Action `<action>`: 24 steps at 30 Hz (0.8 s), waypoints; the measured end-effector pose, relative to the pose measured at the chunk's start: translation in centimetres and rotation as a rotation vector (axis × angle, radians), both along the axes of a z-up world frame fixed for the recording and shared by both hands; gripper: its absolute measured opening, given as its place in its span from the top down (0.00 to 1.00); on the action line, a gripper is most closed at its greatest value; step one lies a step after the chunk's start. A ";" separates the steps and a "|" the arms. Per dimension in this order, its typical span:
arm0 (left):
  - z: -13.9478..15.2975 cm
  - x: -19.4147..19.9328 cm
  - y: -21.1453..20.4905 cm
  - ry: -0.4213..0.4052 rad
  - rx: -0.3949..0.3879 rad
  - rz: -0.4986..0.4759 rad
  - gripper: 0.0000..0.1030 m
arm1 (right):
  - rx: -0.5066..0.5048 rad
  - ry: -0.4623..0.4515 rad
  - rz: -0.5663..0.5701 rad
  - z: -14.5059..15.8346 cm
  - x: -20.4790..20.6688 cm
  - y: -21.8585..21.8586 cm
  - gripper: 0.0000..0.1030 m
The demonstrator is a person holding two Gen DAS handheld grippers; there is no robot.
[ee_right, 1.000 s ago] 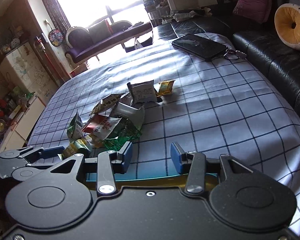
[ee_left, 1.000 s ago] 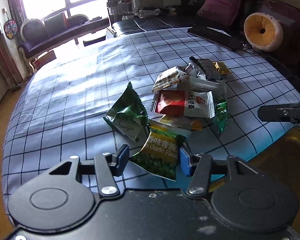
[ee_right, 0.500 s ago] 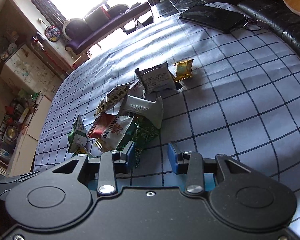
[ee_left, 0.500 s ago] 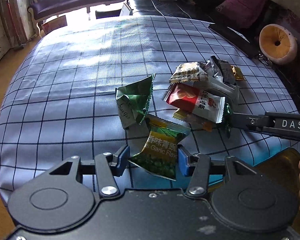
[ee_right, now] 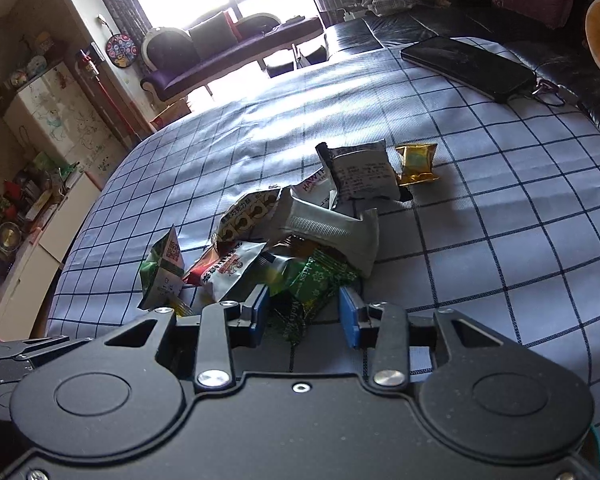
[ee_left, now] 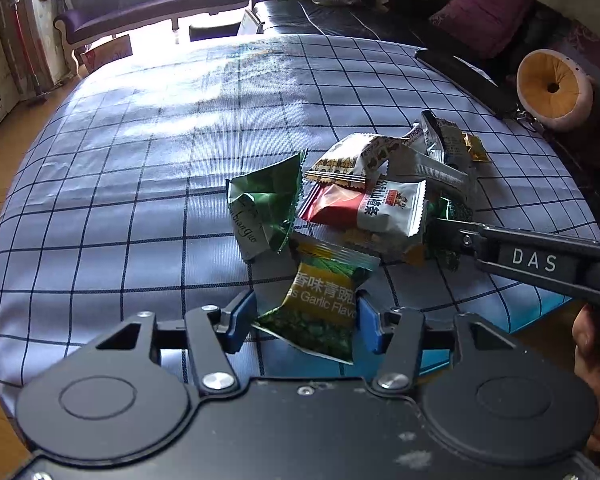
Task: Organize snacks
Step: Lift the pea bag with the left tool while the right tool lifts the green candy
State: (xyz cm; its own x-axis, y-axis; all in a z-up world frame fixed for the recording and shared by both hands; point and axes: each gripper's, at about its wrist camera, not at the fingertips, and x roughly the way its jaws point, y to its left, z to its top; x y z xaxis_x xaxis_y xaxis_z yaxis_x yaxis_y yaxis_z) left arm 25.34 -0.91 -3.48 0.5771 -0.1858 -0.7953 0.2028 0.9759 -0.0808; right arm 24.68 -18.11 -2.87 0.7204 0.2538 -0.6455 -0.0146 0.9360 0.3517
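Observation:
Several snack packets lie heaped on the blue checked tablecloth point(ee_left: 140, 184). My left gripper point(ee_left: 300, 316) is shut on a green and yellow garlic pea packet point(ee_left: 324, 304), held at the pile's near edge. My right gripper point(ee_right: 304, 312), whose dark finger enters the left wrist view from the right point(ee_left: 452, 236), has its jaws closing around a dark green packet point(ee_right: 316, 284). That packet sits between the pads with a gap on its right side. Beside it lie a red and white packet point(ee_left: 364, 208) and a silver wrapper point(ee_right: 332, 232).
A folded green packet point(ee_left: 264, 204) stands left of the pile and a small gold packet point(ee_right: 416, 162) lies behind it. At the table's far right edge rests a black tablet point(ee_right: 468, 66) with keys. Beyond it are a black sofa and a round orange cushion point(ee_left: 552, 88). A hand point(ee_left: 592, 360) shows at right.
The right gripper has pushed forward into the pile's near edge and its jaws have narrowed around the dark green packet. The left gripper has rolled a little, still holding the pea packet.

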 end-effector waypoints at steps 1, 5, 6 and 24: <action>0.0 0.0 0.0 -0.002 -0.005 0.002 0.45 | -0.018 -0.002 0.009 0.0 0.0 0.1 0.66; 0.1 -0.1 0.2 -0.011 -0.018 0.010 0.44 | -0.028 -0.001 0.029 0.3 -0.6 -0.3 0.68; 0.1 -0.1 0.2 -0.018 -0.023 0.013 0.44 | -0.043 -0.009 0.032 0.4 -0.9 -0.4 0.68; 2.4 -0.5 1.0 0.013 -0.104 0.085 0.52 | -0.098 -0.123 -0.001 2.4 -4.3 -2.0 0.68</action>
